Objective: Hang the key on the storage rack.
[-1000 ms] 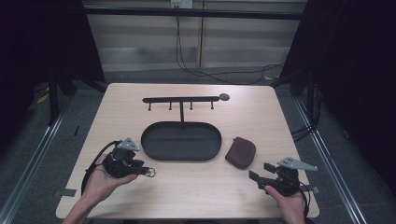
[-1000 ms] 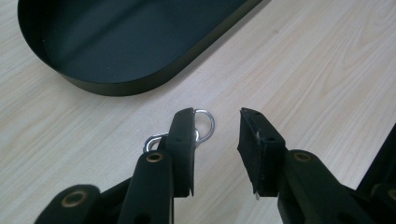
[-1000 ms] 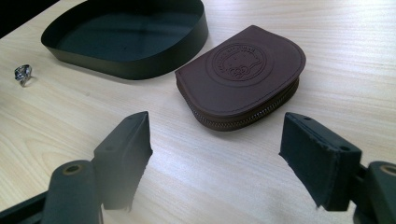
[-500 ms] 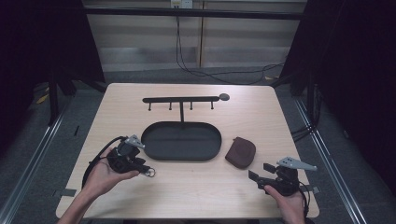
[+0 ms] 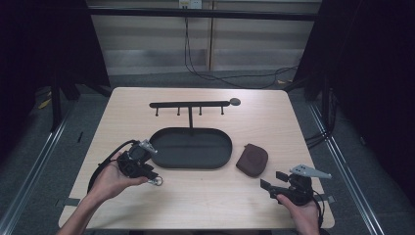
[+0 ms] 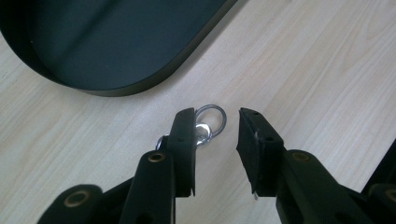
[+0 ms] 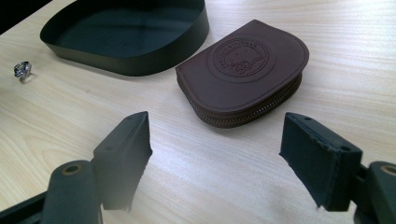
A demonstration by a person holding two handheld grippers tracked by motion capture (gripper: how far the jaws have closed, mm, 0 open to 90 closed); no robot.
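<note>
A small silver key ring (image 6: 211, 120) lies on the wooden table just off the black oval tray (image 6: 116, 42). My left gripper (image 6: 215, 140) is open over it, its left jaw covering part of the ring and nothing pressed between the pads. In the high view the left gripper (image 5: 152, 176) sits at the tray's (image 5: 191, 167) front left end, with the ring (image 5: 156, 182) at its tips. My right gripper (image 7: 215, 149) stands wide open facing a brown zipped leather pouch (image 7: 243, 70). It rests near the table's front right (image 5: 273, 180), short of the pouch (image 5: 252, 160).
A black rack with several hooks (image 5: 191, 104) stands behind the tray on a post. From the right gripper view, the tray (image 7: 130, 60) and ring (image 7: 21, 70) lie off to the left. Bare wood stretches along the front edge between the two hands.
My left gripper has shifted a little to the right, closer to the tray's end. The right gripper and the pouch have stayed put.
</note>
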